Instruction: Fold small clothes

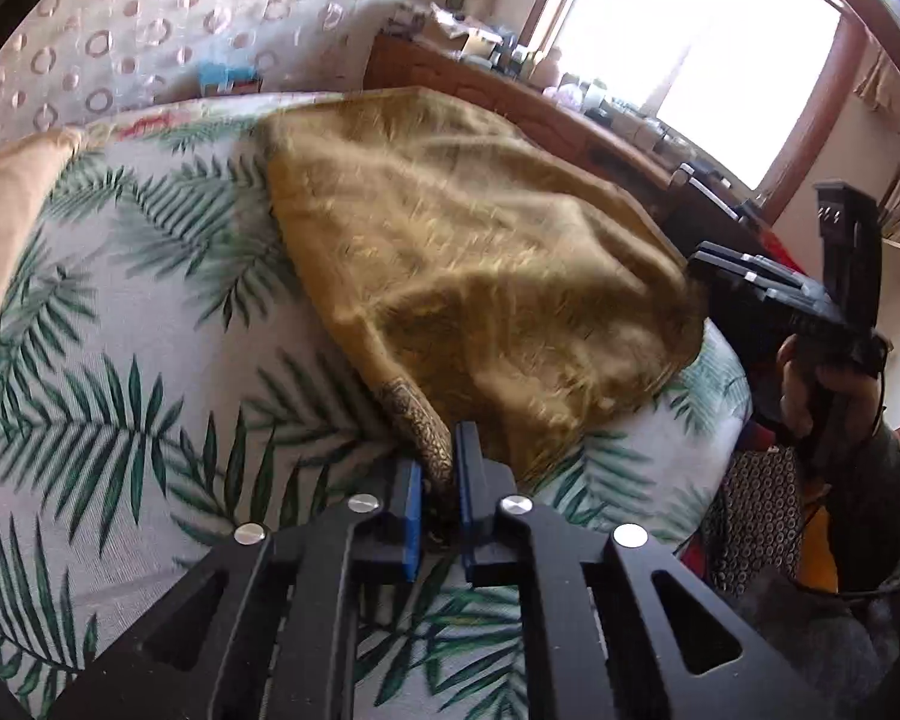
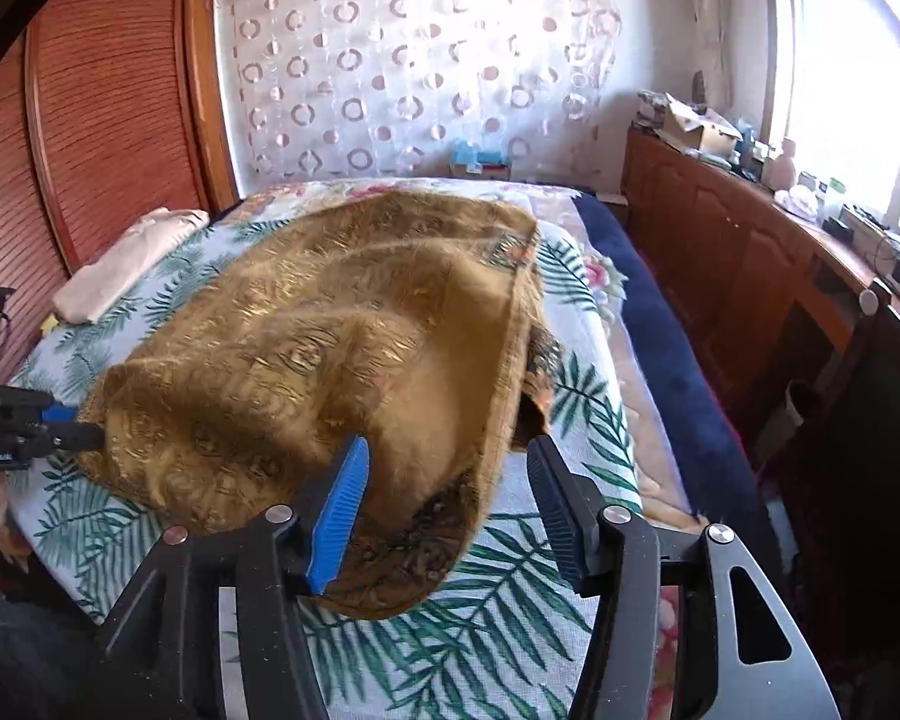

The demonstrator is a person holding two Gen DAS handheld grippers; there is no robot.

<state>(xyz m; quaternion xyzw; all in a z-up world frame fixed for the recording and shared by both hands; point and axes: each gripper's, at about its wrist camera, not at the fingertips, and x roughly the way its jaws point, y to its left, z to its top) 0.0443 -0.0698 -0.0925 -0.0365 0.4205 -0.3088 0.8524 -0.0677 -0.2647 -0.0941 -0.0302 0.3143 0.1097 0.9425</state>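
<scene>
A golden-brown patterned garment (image 1: 462,264) (image 2: 306,348) lies loosely spread on a bed with a palm-leaf sheet (image 1: 120,360) (image 2: 510,600). My left gripper (image 1: 441,474) is shut on a dark patterned corner of the garment at its near edge; in the right wrist view it shows at the left edge (image 2: 72,426), biting the cloth's rim. My right gripper (image 2: 450,456) stands open over the garment's other near corner; cloth lies between the fingers, but the pads do not press on it. In the left wrist view the right gripper (image 1: 708,276) sits at the garment's right edge, held by a hand (image 1: 822,384).
A folded beige cloth (image 1: 6,222) (image 2: 132,258) lies at the bed's far left. A dark blue blanket (image 2: 660,330) runs along the bed's right side, with a cluttered wooden cabinet (image 2: 720,228) beyond it. A wooden wardrobe (image 2: 90,120) stands on the left.
</scene>
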